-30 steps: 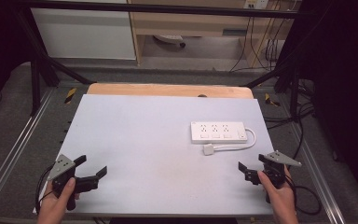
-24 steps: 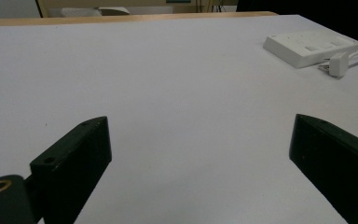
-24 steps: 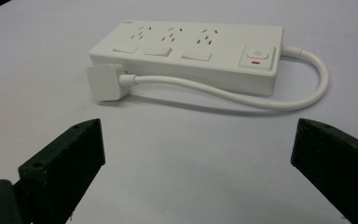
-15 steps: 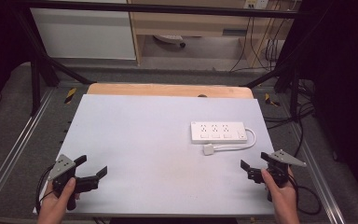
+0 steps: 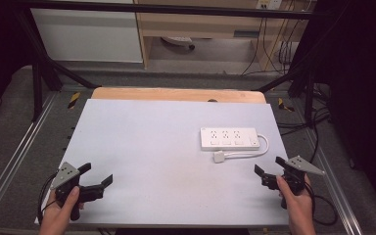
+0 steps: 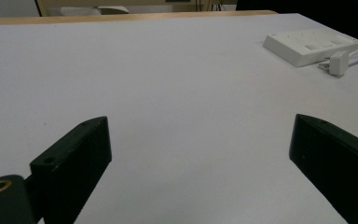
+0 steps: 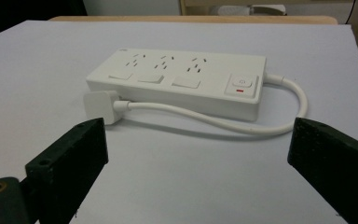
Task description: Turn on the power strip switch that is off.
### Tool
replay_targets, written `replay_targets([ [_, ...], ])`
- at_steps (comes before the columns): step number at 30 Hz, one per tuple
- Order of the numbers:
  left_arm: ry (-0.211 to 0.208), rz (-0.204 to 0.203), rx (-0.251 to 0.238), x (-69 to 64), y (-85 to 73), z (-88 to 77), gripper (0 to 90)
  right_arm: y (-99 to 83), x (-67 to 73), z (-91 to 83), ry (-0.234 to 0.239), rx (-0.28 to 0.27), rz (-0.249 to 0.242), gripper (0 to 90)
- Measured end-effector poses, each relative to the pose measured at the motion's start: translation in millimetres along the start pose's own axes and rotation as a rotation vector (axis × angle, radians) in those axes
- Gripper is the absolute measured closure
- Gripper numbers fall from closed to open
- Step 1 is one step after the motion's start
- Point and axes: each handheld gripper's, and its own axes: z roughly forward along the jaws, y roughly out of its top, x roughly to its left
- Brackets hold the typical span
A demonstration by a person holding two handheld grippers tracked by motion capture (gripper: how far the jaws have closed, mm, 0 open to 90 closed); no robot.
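A white power strip lies flat on the right half of the pale table. Its white cable loops back to a plug lying just in front of it. My right gripper is held open near the front right edge, a short way in front of the plug. In the right gripper view the strip, plug and cable lie just beyond the open gripper. My left gripper is open at the front left corner, with nothing between its jaws. Its view shows the strip far off.
A wooden strip runs along the table's far edge. Metal rails flank both sides, with black frame legs and hanging cables behind. A white cabinet stands on the floor beyond.
My right gripper has drifted slightly to the right, still open. The left gripper, the strip and the plug have not moved.
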Motion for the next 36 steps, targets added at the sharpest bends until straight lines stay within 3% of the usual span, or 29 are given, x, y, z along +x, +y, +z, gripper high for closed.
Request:
replay_targets([
  [7,0.003,-0.001,0.001,0.1,-0.4,-0.2,5.4,4.9,-1.8,-0.4,-0.016,-0.031,-0.016,7.2],
  [21,0.005,0.000,0.005,-0.2,-1.0,-0.1,5.4,27.2,-2.8,1.2,-0.006,-0.045,-0.032,5.6],
  [28,0.004,0.001,0.009,-0.1,-1.3,0.0,5.4,36.8,-2.0,6.2,0.005,-0.029,-0.020,5.8],
  [36,0.003,0.003,0.011,0.0,-1.4,-0.1,5.4,50.7,5.0,13.7,0.021,-0.019,-0.048,5.3],
])
